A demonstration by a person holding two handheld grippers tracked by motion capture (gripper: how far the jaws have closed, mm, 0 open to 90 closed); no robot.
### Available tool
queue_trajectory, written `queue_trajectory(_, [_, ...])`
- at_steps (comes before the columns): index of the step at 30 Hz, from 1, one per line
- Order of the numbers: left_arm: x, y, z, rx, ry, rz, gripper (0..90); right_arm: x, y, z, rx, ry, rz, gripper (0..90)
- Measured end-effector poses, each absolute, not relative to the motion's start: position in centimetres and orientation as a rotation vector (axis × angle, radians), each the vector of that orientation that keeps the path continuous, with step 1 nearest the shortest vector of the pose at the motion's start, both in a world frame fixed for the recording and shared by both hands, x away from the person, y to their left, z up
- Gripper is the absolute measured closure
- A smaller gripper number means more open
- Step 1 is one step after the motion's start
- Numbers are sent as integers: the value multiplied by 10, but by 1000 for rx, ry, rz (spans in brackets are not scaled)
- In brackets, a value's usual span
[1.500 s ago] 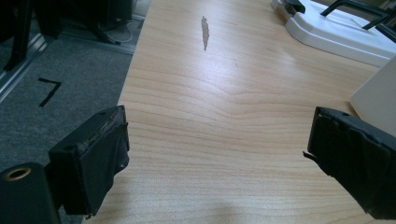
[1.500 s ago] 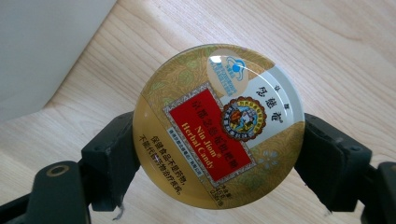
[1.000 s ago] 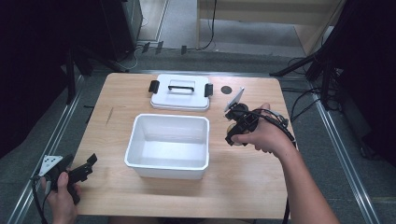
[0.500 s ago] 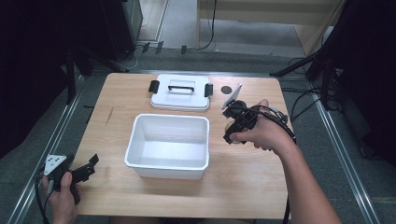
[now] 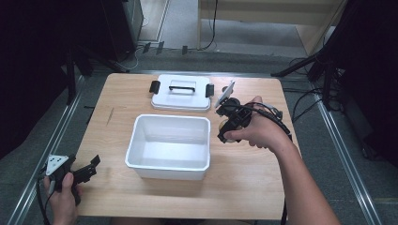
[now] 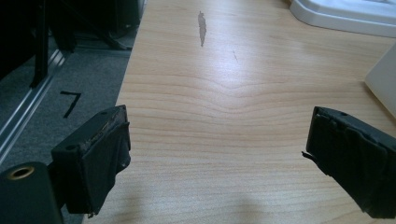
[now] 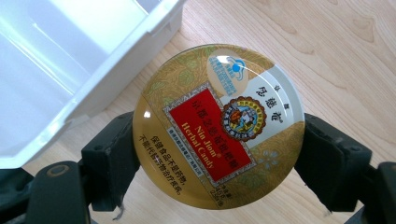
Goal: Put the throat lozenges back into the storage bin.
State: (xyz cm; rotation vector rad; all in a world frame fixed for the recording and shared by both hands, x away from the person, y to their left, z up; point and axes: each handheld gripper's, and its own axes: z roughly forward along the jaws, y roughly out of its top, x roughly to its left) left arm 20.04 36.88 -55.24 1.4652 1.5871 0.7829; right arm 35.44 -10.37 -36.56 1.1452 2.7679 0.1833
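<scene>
— Where does the job stand?
— The right gripper (image 5: 224, 127) pinches a round candy tin (image 7: 218, 126) by its edges, just beside the white bin (image 5: 141, 140); nothing is in the bin yet.
— Anything in the way?
— No. The lid (image 5: 180, 93) lies behind the bin; the left gripper (image 6: 217, 163) rests, jaws spread, empty.
</scene>
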Motion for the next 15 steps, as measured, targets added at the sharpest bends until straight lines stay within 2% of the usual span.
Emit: queue_trajectory(15, [201,368,-552,1483,1588,780,72,352,-90,-358,1107,2780,197,203])
